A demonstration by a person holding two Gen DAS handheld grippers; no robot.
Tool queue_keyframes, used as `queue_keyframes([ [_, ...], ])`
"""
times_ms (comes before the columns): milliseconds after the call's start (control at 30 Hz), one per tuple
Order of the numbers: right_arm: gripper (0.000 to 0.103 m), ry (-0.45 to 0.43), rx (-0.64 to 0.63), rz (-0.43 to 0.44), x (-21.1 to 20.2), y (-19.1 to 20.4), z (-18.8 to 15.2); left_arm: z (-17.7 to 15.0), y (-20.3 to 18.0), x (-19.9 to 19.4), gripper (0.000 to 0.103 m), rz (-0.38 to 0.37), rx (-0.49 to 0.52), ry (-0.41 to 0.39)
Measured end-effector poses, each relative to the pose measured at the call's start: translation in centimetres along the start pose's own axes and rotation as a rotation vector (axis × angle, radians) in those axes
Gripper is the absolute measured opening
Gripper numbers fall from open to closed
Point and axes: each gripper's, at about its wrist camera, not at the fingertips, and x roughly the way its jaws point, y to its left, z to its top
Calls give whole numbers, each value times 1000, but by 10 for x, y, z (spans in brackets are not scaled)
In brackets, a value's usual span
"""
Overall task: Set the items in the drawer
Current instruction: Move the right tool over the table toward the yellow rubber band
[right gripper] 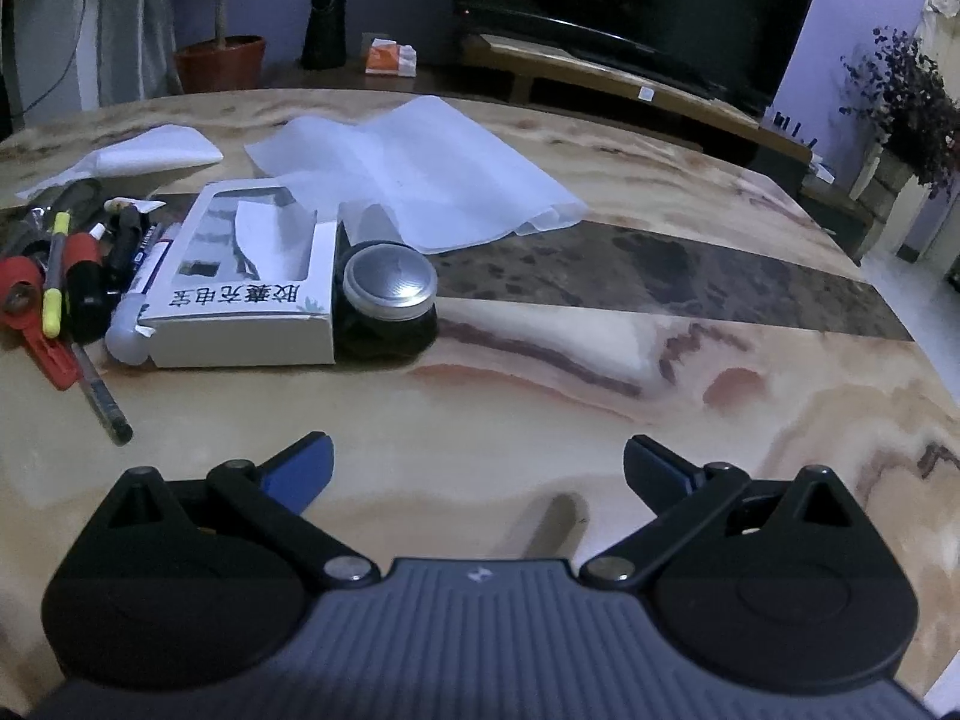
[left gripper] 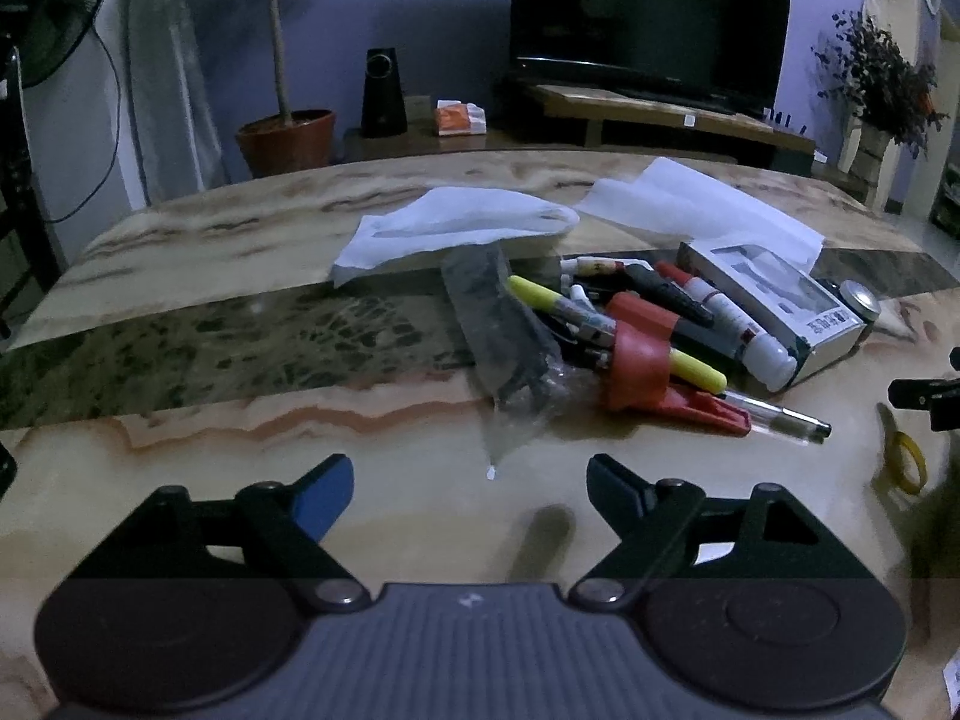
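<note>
A heap of small items lies on the marble table point(left gripper: 180, 480): a clear plastic bag point(left gripper: 510, 348), a yellow highlighter point(left gripper: 696, 369), a red tool point(left gripper: 642, 369), pens, a white glue tube point(left gripper: 750, 336) and a white window box point(left gripper: 780, 300). In the right wrist view the same white box point(right gripper: 240, 300) lies at the left with a round metal-lidded tin point(right gripper: 390, 294) beside it. My left gripper point(left gripper: 468, 483) hovers open in front of the bag, nothing between its fingers. My right gripper point(right gripper: 477, 465) stands wide open over bare table. No drawer is in view.
White tissue sheets point(left gripper: 456, 228) point(right gripper: 420, 168) lie behind the heap. A yellow rubber band point(left gripper: 909, 462) lies at the right, near a black part of the other gripper point(left gripper: 930, 399). Beyond the table stand a TV point(left gripper: 648, 12), a potted plant point(left gripper: 288, 138) and a speaker point(left gripper: 384, 96).
</note>
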Motion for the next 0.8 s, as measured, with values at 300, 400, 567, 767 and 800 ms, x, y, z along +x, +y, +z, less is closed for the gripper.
queue_keyframes([
  [300, 103, 5, -38, -33, -6, 6, -3, 4, -7, -1, 86, 12, 19, -10],
  [400, 103, 21, -3, -8, -10, 5, -2, 4, -7, -9, 86, 3, -2, -14],
  [567, 103, 40, 70, 25, -16, 2, -1, 4, 0, -24, 95, -2, -83, -23],
  [767, 103, 68, 186, 52, -31, -5, -6, 0, 9, -44, 96, 21, -109, -48],
  [800, 103, 65, 203, 72, -35, -6, -8, -1, 10, -47, 96, 22, -110, -51],
])
